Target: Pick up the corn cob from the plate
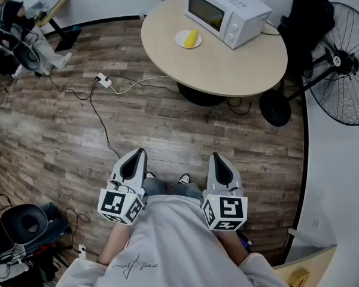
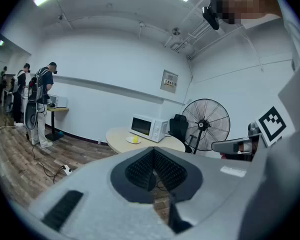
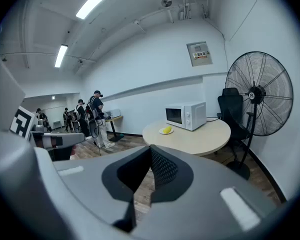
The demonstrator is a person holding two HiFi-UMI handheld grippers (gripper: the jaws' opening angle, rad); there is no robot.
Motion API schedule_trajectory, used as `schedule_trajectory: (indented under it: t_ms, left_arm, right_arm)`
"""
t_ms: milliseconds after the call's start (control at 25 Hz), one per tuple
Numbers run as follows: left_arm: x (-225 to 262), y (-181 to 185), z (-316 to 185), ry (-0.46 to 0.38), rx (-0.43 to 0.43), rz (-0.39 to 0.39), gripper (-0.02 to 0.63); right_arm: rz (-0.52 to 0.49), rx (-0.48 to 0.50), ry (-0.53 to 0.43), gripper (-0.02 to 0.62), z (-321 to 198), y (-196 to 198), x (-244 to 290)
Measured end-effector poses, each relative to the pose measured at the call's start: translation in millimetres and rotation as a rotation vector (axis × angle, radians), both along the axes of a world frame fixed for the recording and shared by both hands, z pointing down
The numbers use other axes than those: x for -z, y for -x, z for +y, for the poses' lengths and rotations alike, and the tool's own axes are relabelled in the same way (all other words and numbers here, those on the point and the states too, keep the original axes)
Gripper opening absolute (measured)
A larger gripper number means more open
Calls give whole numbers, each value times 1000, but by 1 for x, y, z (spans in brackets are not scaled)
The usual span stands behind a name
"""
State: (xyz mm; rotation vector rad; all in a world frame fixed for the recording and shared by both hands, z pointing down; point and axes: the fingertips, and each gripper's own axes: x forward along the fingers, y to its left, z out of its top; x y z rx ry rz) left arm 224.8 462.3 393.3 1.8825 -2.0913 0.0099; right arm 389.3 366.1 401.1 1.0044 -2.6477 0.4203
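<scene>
Corn cob: yellow. Plate: white. Surface: beige. Microwave: white. Fan: black. Floor: grey-brown wood grain.

The right gripper has its jaws together with nothing between them. Beyond them stands a round table bearing a microwave and, just left of it, a plate with the corn. A fan stands at right, people at left.
</scene>
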Motion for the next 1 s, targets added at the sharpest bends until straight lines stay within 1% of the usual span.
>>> schedule_trajectory:
  t_ms: [240, 480, 560, 600, 680, 720, 760, 840, 1000]
  left_arm:
    - [2, 4, -3, -15, 52, -3, -11]
    - [9, 7, -8, -18, 93, -18, -11]
    - [11, 8, -9, -15, 103, -23, -11]
    - [12, 8, -10, -13, 103, -24, -11]
    - [14, 8, -13, -12, 94, -18, -8]
    - [15, 8, -15, -13, 90, -13, -5]
    - [15, 9, -16, -13, 88, -7, -3]
    - [15, 11, -20, -10, 84, 1, -3]
    - [12, 15, -29, -8, 76, 18, -2]
  right_arm:
    - [-6, -4, -16, -2, -11, -11, 2]
    - [-31, 29, -44, -2, -20, -16, 9]
    - [-80, 60, -51, -2, -20, -15, 16]
    - [-131, 101, -42, 7, -16, -12, 22]
    - [-242, 209, 5, 9, -6, -3, 35]
    - [-269, 248, 21, 9, -4, 1, 38]
    - [-272, 271, 20, 9, -3, 5, 40]
    - [-254, 283, -3, 8, -5, 10, 41]
    - [-221, 257, -44, 8, -16, 17, 39]
